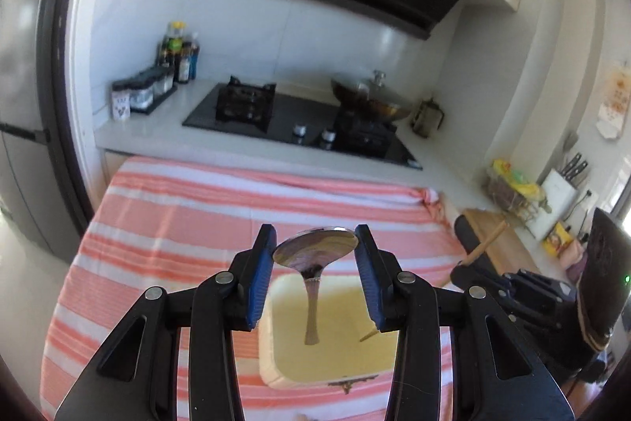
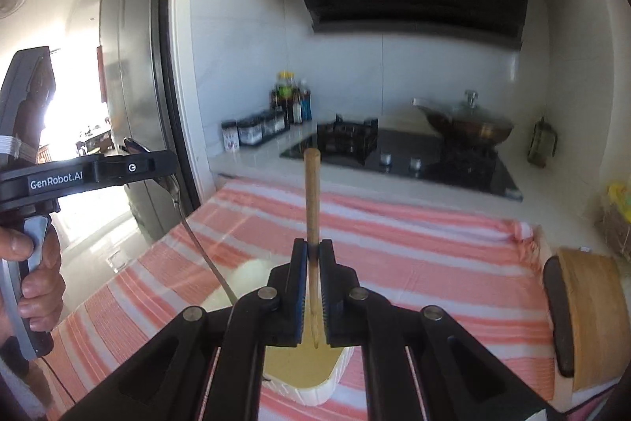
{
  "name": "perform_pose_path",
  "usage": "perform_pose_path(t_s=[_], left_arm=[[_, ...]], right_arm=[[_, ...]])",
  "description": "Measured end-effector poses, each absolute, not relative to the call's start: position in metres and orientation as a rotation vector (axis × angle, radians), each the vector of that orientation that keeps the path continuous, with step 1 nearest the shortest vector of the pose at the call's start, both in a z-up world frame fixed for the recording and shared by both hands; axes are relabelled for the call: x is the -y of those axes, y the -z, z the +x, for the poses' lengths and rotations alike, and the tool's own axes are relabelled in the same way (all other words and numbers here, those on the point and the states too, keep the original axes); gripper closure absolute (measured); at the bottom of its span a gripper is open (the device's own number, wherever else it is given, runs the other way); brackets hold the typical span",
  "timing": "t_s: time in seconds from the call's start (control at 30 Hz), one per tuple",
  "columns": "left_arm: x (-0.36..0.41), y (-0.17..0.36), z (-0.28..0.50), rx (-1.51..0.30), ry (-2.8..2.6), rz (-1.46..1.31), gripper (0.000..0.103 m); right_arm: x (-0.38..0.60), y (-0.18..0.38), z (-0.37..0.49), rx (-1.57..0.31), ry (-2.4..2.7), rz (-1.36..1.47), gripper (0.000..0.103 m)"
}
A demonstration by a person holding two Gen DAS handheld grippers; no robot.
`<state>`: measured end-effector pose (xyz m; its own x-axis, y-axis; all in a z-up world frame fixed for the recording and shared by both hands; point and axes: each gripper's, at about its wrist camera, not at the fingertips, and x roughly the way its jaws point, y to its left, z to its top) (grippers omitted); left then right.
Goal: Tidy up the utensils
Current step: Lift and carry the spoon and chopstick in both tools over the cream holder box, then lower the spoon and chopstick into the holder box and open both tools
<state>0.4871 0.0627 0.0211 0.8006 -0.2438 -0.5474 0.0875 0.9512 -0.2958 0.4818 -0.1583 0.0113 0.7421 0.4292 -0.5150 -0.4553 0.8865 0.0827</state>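
In the left wrist view the left gripper (image 1: 315, 255) sits at 6 o'clock, its blue pads half apart and clamped on the bowl of a metal spoon (image 1: 315, 250), whose handle hangs down over a cream rectangular tray (image 1: 272, 362) just below. The tray rests on a pink-and-white striped cloth (image 1: 189, 216) that covers the worktop. At 3 o'clock the right gripper shows from the side with a wooden stick poking out of it. In the right wrist view the right gripper (image 2: 313, 263) is pinched narrow on that wooden stick (image 2: 311, 200), which stands upright toward 12 o'clock above the same tray. At 9 o'clock a hand (image 2: 35, 263) grips the handle of the left gripper. At 4 o'clock lies a wooden board (image 2: 591, 318). Farther off, a black hob (image 2: 402, 160) carries a lidded wok (image 2: 465, 125) at 2 o'clock, with bottles (image 2: 292, 97) at 11 o'clock.
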Motion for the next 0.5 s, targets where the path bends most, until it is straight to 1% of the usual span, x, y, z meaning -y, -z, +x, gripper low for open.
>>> perform_pose_path(t_s=[0.13,0.2,0.3,0.37,0.4,0.43,0.47,0.5], left_arm=[[-0.057,0.02,0.52,-0.789,0.189,-0.25,0.062],[-0.05,0.035,0.525,-0.829,0.186,-0.234,0.062],[-0.046,0.049,0.529,-0.851,0.177,-0.217,0.061],[-0.046,0.051,0.525,-0.839,0.184,-0.234,0.055],[-0.049,0.051,0.522,-0.826,0.195,-0.248,0.048],[-0.051,0.048,0.516,-0.812,0.197,-0.258,0.044],[-0.052,0.047,0.512,-0.8,0.197,-0.261,0.043],[-0.054,0.046,0.505,-0.789,0.202,-0.257,0.042]], right_arm=[[0.149,0.031,0.524,-0.777,-0.463,-0.006,0.096],[0.148,0.044,0.533,-0.821,-0.449,-0.003,0.096],[0.15,0.05,0.54,-0.82,-0.432,0.023,0.094],[0.155,0.052,0.543,-0.82,-0.434,0.072,0.092],[0.157,0.053,0.542,-0.816,-0.436,0.088,0.092],[0.16,0.052,0.541,-0.808,-0.438,0.101,0.088],[0.164,0.05,0.537,-0.791,-0.441,0.114,0.078],[0.168,0.048,0.53,-0.769,-0.437,0.123,0.073]])
